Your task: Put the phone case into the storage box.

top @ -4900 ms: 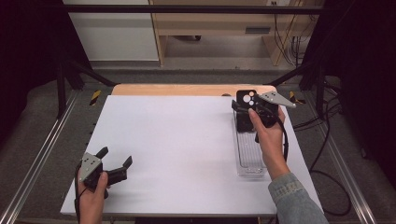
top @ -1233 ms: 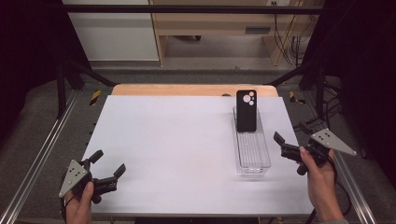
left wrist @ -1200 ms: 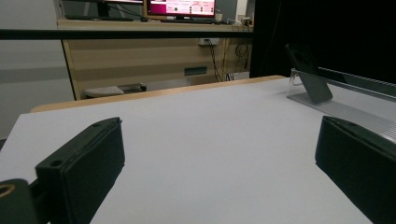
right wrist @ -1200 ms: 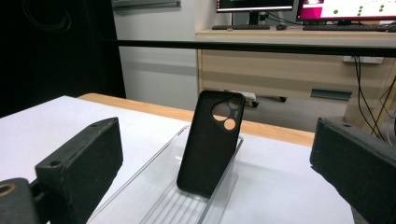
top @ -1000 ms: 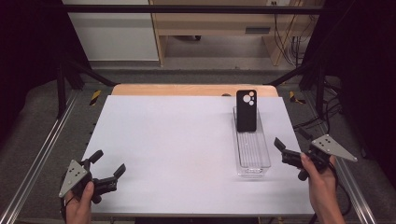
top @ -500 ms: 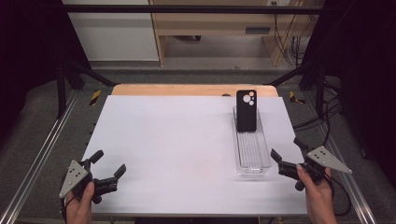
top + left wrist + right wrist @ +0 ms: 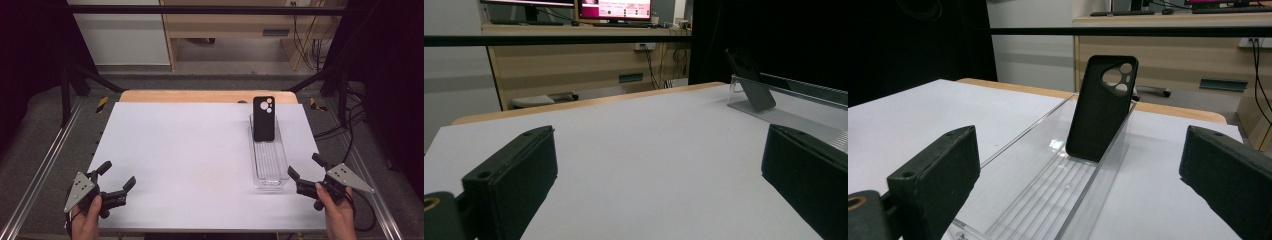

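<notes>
Meanwhile both open grippers flank the clear tray [image 7: 270, 167] at the table [image 7: 190, 150] edge.

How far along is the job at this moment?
Done, it seems: the black phone case stands leaning at the far end of the clear slotted tray. In hand: nothing; the right gripper and the left gripper are both open and empty at the table's near edge. Nothing visible looks left to place.
</notes>
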Demonstrator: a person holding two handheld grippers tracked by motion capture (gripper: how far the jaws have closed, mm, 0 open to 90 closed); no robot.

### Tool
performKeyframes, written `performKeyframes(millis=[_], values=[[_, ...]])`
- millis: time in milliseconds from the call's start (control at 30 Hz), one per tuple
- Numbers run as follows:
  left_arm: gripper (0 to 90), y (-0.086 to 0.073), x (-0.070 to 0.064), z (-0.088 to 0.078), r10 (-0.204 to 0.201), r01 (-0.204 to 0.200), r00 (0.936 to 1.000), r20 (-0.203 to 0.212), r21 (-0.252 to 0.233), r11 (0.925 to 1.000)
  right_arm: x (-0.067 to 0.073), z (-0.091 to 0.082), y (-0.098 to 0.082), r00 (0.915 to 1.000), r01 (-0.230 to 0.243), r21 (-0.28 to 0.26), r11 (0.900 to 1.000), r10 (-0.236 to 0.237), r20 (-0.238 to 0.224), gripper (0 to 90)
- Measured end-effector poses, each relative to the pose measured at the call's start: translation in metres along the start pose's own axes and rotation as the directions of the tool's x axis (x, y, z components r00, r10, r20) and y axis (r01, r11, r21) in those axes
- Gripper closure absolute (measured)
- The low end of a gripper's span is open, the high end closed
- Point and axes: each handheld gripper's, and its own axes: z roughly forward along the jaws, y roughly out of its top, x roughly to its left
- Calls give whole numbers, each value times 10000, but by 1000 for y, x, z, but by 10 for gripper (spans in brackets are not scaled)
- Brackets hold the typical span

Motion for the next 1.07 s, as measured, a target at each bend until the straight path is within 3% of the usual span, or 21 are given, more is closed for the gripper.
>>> performKeyframes(millis=[667,1067], values=[[13,1,-6,1,147,-148,9997,194,11,9999,16,8,-3,9991,60,-6,10000,-61,-411,32],[10,-1,-16,0,6,-15,9997,253,377,9993,22,21,-4,9983,145,304,9994,-128,-567,35]])
